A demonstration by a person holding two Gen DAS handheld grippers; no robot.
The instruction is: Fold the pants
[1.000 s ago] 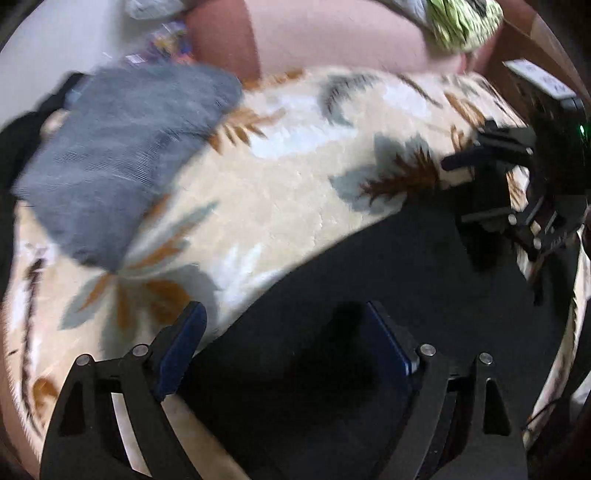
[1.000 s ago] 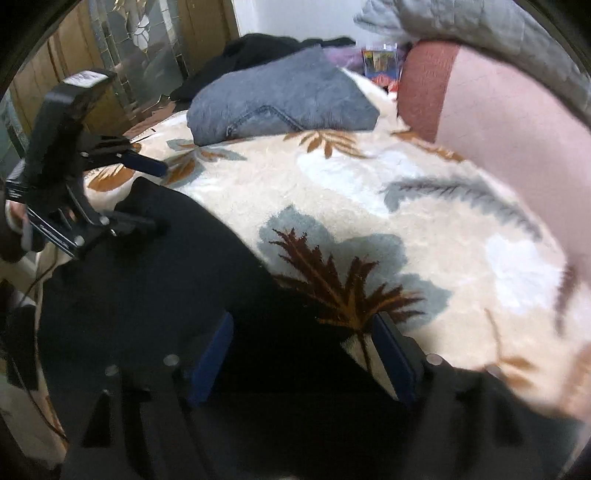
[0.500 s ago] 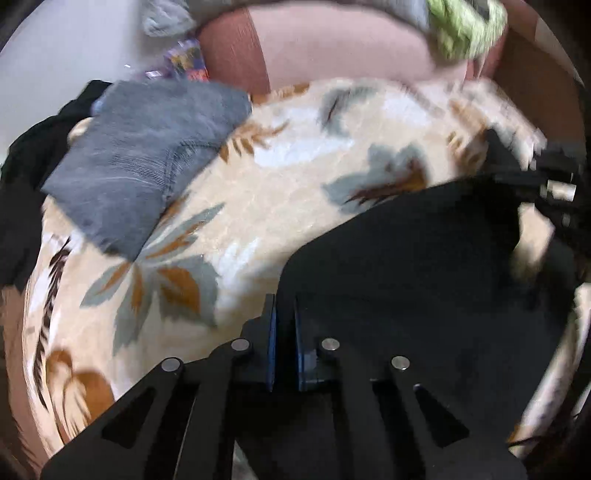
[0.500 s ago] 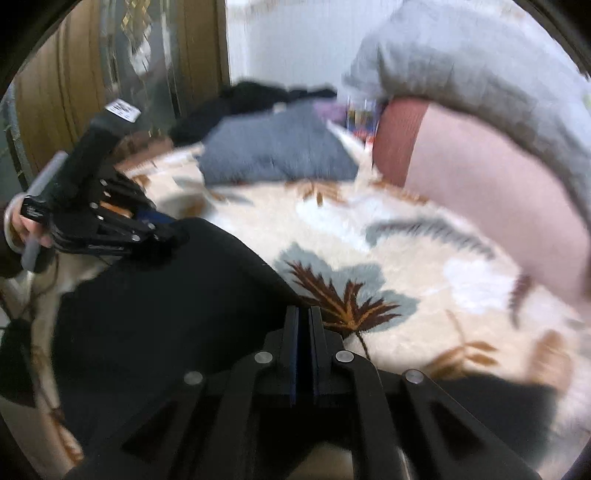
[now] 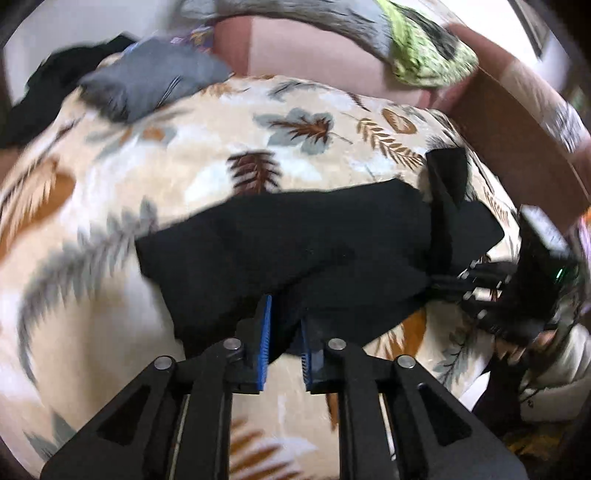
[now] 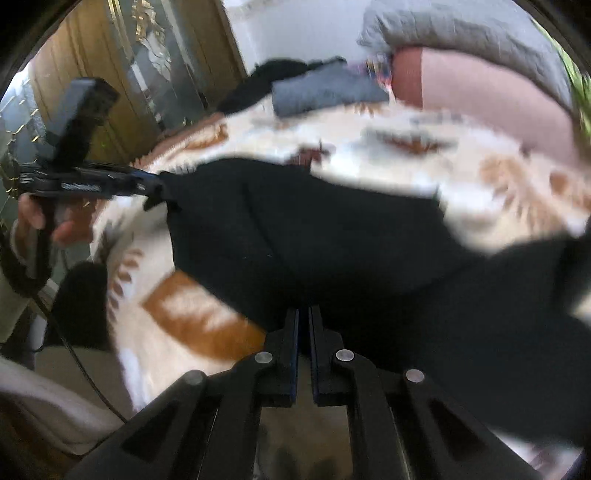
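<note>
Your left tool [image 5: 284,328] is clamped on a bunched edge of the black pants [image 5: 314,243], the soft matte cloth pinched between its ribbed blue pads [image 5: 265,332], with the jaws drawn close around that thick fold. Your right tool [image 6: 303,328] is likewise closed tight on another edge of the same black pants [image 6: 314,236], its flat black fingers nearly touching with only a thin layer of fabric between them. In the left wrist view your right tool [image 5: 454,280] appears at the right, gripping the garment's far corner; in the right wrist view your left tool [image 6: 155,188] appears at the left, held by your left hand [image 6: 44,221], pinching a pulled-out corner of cloth. The pants hang and drape between the two tools in a broad, dark, rumpled sheet, lying over a plush cream bed blanket [image 5: 184,155] printed with brown, orange and grey feathery leaves. At the far end of the bed sits a folded grey denim garment [image 5: 155,81] beside a heap of black clothing [image 5: 55,77]. A smooth pink and terracotta padded headboard [image 5: 314,51] runs along the back, with a grey quilted cover [image 6: 461,33] draped on top.
</note>
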